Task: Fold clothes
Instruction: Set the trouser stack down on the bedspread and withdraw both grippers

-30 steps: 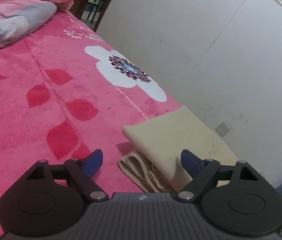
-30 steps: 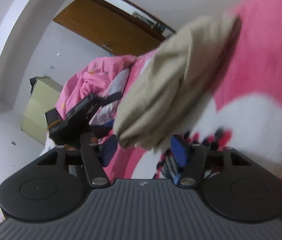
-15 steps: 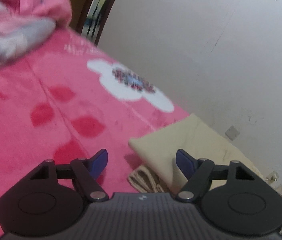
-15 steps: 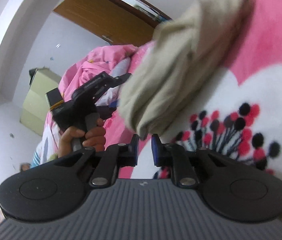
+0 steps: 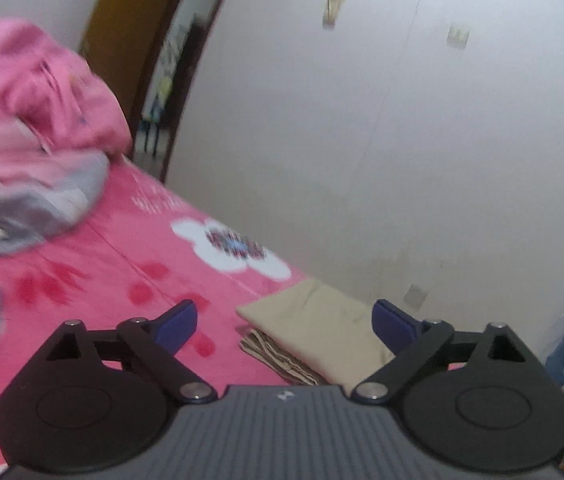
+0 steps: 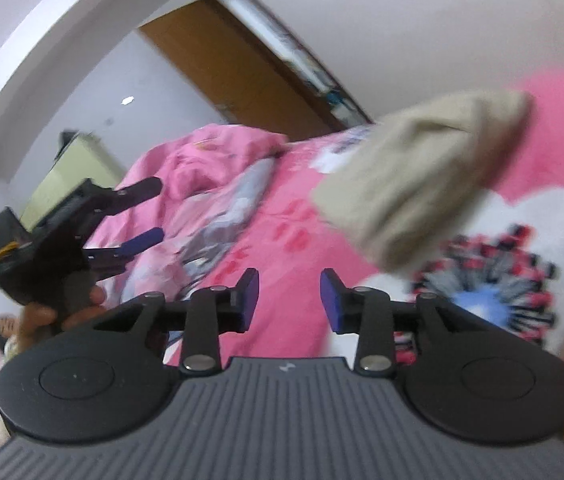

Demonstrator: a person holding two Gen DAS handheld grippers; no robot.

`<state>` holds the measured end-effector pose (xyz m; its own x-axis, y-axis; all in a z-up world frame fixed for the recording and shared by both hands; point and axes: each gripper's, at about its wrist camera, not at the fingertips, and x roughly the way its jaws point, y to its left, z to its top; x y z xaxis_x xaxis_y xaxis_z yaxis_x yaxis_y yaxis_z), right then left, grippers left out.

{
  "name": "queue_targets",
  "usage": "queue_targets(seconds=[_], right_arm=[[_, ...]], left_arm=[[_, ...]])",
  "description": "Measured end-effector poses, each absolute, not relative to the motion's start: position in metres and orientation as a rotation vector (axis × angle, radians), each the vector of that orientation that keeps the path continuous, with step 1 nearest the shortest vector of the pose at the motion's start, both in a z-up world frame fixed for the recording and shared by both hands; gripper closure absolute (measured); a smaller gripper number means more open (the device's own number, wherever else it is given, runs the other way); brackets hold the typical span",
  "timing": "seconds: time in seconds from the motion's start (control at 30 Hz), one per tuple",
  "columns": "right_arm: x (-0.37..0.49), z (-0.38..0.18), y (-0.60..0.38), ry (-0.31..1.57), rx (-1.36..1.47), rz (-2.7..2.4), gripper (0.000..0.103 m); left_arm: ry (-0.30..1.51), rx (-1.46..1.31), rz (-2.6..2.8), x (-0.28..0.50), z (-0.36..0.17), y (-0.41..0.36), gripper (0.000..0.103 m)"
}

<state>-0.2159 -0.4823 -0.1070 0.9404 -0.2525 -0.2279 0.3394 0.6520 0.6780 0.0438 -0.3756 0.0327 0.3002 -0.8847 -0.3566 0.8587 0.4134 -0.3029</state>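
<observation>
left tool (image 5: 284, 322): its jaws are opening wide, with nothing between them.
right tool (image 6: 289, 300): its jaws are opening too, nothing gripped.
folded beige garment (image 5: 322, 334): it lies just past the left tool, at the edge of the pink bed cover (image 5: 121, 268), near the wall.
handling: it looks light, soft and limp, and the layers may slide apart.
where to hold: I would pinch all layers together at a folded edge.
pink quilt heap (image 5: 29, 128): far end of the bed.

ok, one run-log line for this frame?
stage: folded beige cloth garment lying on pink floral bedspread | left gripper: opening, empty | right gripper: opening, empty
</observation>
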Motion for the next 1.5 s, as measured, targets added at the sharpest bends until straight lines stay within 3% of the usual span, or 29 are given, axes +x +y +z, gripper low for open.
queue_targets(seconds=[0.13,0.4,0.77,1.0,1.5], right_arm=[[-0.195,-0.058,-0.441,0.053,0.701,-0.204,0.057],[-0.183,0.028,-0.359,-0.082,0.616,0.100,0.021],[-0.240,0.035,-0.288,0.047,0.442,-0.140,0.012],[-0.276,0.007,-0.279,0.215,0.353,-0.459,0.008],[-0.301,-0.036,-0.305,0.354,0.382,-0.808,0.001]], left_arm=[[0.417,-0.126,-1.038,0.031,0.074,-0.289,0.004],[0.258,-0.136,-0.836,-0.004,0.140,-0.150,0.000],[0.413,-0.129,-0.834,-0.047,0.116,-0.085,0.000],[0.510,-0.095,-0.906,-0.074,0.074,-0.102,0.000],[0.627,-0.021,-0.957,-0.105,0.040,-0.148,0.000]])
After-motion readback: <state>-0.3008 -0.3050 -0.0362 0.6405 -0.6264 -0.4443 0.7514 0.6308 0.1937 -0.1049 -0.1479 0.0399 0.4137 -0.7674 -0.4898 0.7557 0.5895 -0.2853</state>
